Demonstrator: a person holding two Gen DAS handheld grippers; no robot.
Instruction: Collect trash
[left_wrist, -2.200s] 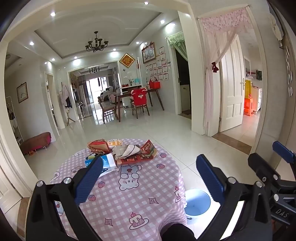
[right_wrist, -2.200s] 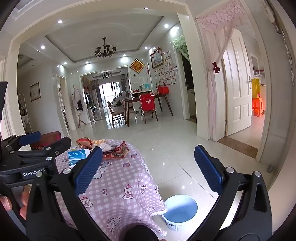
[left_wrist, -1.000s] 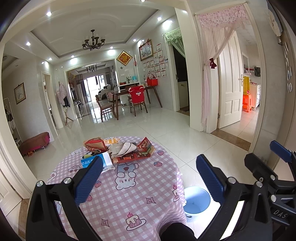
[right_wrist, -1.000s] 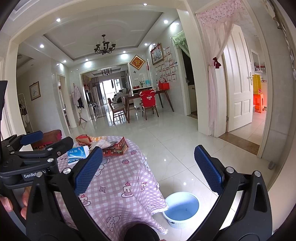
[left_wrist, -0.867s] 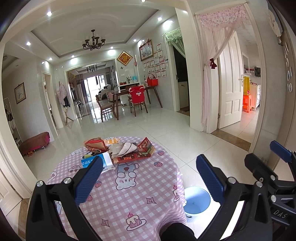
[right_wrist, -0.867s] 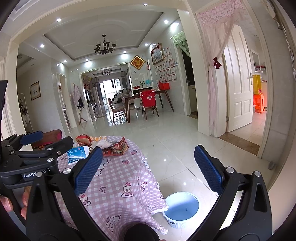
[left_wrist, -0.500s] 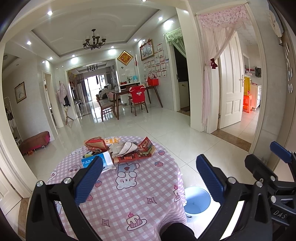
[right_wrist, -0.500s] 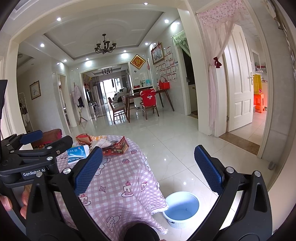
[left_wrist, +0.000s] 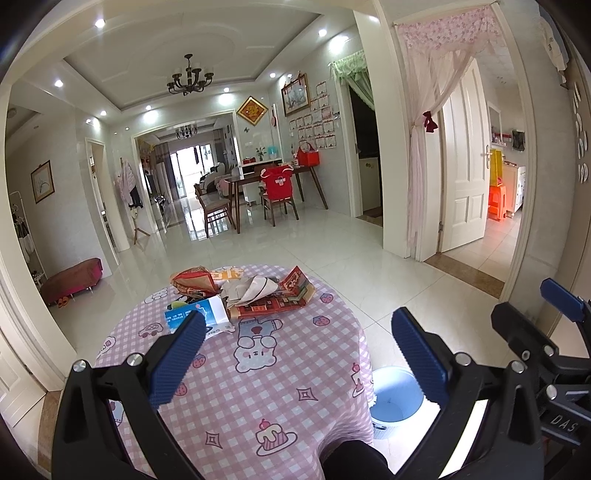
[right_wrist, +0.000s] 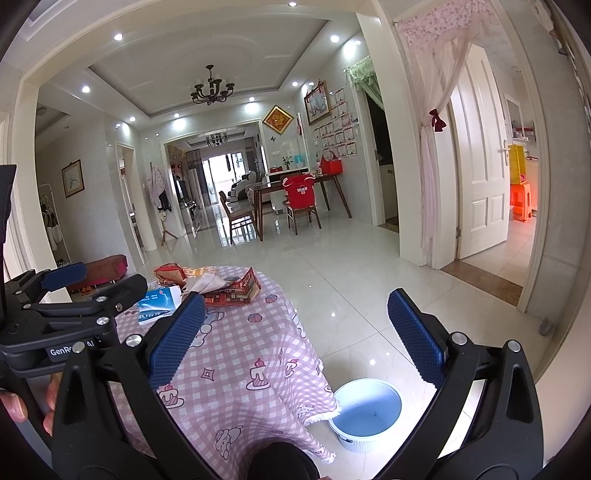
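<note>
Both tongs, left tongs (left_wrist: 295, 354) and right tongs (right_wrist: 295, 332), are spread wide and empty, held level above the table's (left_wrist: 288, 373) near edge. The trash pile (left_wrist: 243, 291) sits at the table's far side; a blue bin (right_wrist: 369, 410) stands on the floor beside it.
</note>
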